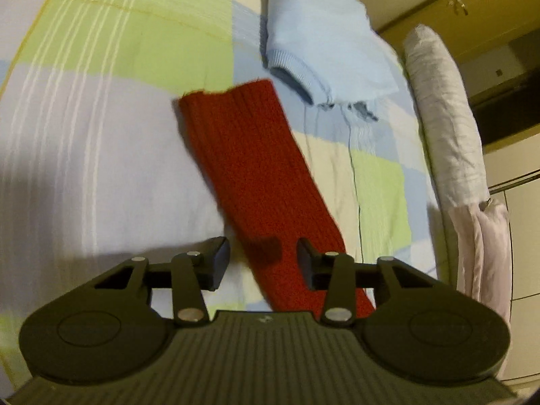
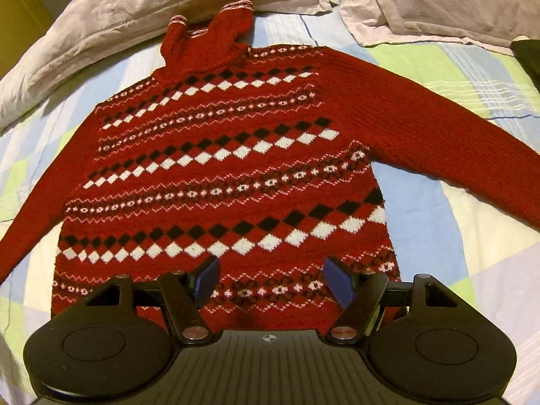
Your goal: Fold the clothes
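Checked bedspread, red jumper laid flat on it, one gripper poised over a sleeve.

Nearest, the left gripper stands with jaws half spread and nothing pinched, straddling the red sleeve, whose long axis runs away from the jaws, up and leftward to its cuff; a pale blue garment lies beyond. The right gripper, jaws wide and empty, hangs over the hem of the sweater, collar farthest off by the pillows.
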The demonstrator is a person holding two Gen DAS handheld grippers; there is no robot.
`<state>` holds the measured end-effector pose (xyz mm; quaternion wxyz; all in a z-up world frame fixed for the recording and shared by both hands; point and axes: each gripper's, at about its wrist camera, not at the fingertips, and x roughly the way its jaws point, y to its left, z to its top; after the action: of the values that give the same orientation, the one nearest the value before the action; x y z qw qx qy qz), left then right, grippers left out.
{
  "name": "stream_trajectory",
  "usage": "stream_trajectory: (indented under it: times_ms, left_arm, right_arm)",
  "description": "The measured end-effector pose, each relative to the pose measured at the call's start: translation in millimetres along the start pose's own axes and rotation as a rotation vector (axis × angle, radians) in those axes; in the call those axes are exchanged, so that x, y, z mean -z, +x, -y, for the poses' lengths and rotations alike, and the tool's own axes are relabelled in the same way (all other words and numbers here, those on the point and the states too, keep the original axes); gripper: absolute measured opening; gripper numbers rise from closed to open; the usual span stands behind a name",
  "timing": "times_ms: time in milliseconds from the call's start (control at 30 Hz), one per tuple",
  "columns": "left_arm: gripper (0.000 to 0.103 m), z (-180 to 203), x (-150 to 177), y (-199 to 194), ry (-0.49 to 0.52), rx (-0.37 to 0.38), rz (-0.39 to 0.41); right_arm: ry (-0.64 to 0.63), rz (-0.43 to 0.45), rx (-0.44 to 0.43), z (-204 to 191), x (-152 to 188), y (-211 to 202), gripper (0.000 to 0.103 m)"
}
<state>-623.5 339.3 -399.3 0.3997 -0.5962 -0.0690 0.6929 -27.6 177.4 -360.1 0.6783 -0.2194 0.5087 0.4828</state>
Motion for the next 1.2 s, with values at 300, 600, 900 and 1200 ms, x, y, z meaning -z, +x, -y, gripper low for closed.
stream_trajectory:
  times_ms: [300, 600, 900, 1200]
  left_arm:
    - [0.006, 36.4, 15.6, -21.3, 0.141, 0.073, 0.085]
    - [0.005, 182.0, 197.5, -106.2, 0.699, 0.705, -0.179]
    - [0.017, 179.7, 356.6, -71.7, 1.052, 0.566, -0.650]
    - [0.017, 150.5, 296.6, -39.1, 1.086, 0.327, -0.549]
  right_arm:
    - [0.034, 0.024, 0.021, 23.1, 3.0, -6.8, 0.072]
    - [0.125, 0.085, 0.044, 61.1, -6.7, -27.4, 0.072]
    - [0.234, 0.140, 0.013, 94.9, -14.6, -37.5, 0.072]
    - [0.775, 0.139, -0.437, 131.7, -19.8, 11.7, 0.042]
